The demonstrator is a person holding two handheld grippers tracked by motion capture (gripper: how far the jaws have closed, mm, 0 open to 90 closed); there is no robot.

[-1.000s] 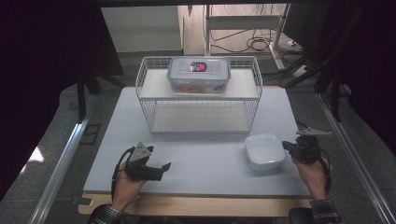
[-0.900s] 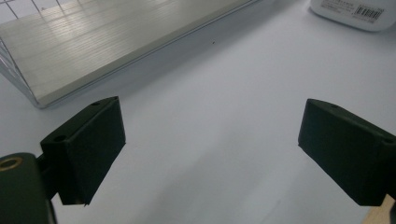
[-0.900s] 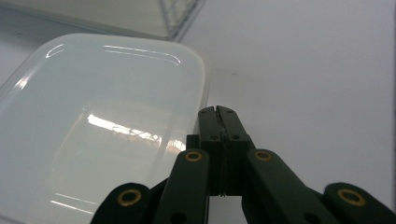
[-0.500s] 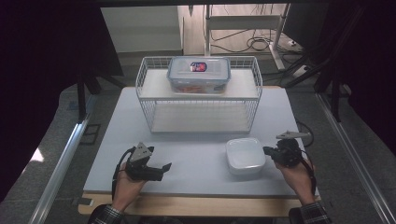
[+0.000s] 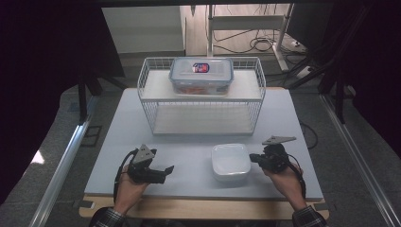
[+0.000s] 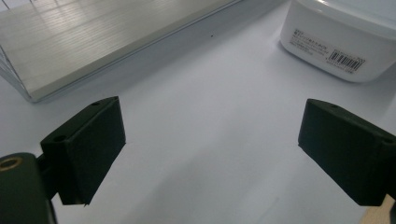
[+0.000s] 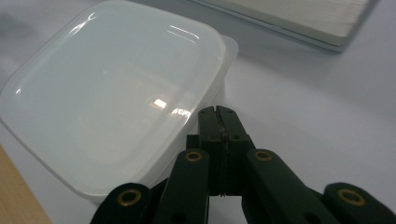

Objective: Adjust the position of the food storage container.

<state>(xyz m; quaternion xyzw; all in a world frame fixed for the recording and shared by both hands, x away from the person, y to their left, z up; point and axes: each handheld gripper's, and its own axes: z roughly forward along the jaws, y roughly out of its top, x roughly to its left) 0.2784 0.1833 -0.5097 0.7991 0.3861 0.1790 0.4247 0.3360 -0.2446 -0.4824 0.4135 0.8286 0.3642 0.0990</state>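
A white square lidded container (image 5: 230,162) sits on the pale table near its front edge, right of centre. My right gripper (image 5: 255,158) is just to its right, jaws shut with nothing between them. In the right gripper view the closed tips (image 7: 217,112) touch the container (image 7: 107,93) at its side, just under the lid's rim. My left gripper (image 5: 168,170) lies near the front left and points right, its jaws wide open. In the left gripper view its pads (image 6: 210,144) stand apart over bare table, with the container (image 6: 336,37) farther off.
A white wire rack (image 5: 201,94) stands at the back middle of the table (image 5: 118,142), with a clear latched box (image 5: 201,75) on its top shelf. The rack's lower shelf board (image 6: 93,37) lies ahead of both grippers. A wooden strip runs along the table's front edge.
My right gripper has moved left across the table, and the white container has slid left ahead of it. The left gripper has stayed where it was.
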